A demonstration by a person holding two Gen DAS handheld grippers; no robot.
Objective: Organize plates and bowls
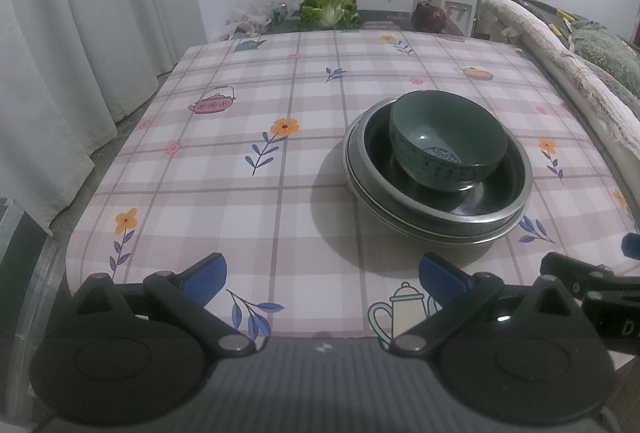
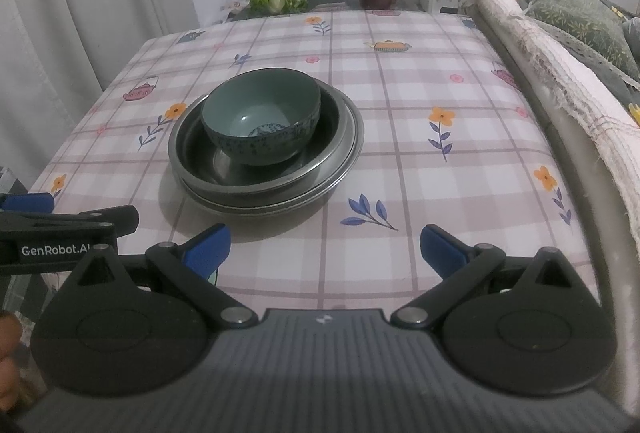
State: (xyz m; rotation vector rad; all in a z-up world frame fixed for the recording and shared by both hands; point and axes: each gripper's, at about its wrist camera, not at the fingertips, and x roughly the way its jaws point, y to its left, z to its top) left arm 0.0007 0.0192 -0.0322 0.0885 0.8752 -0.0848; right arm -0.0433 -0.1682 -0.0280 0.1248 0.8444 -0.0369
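Observation:
A green ceramic bowl (image 1: 448,141) sits inside a steel bowl (image 1: 500,209), which rests on a steel plate (image 1: 448,237), all stacked on the checked tablecloth. The stack also shows in the right wrist view, with the green bowl (image 2: 262,113), the steel bowl (image 2: 188,161) and the plate (image 2: 352,149). My left gripper (image 1: 322,273) is open and empty, near the table's front edge, with the stack ahead to its right. My right gripper (image 2: 326,249) is open and empty, with the stack ahead to its left.
The table (image 1: 240,173) carries a pink plaid cloth. A white curtain (image 1: 72,53) hangs at the left. A sofa with a lace cover (image 2: 560,53) borders the right side. A cabbage (image 1: 330,9) and a dark red object (image 1: 429,16) lie on a dark counter behind.

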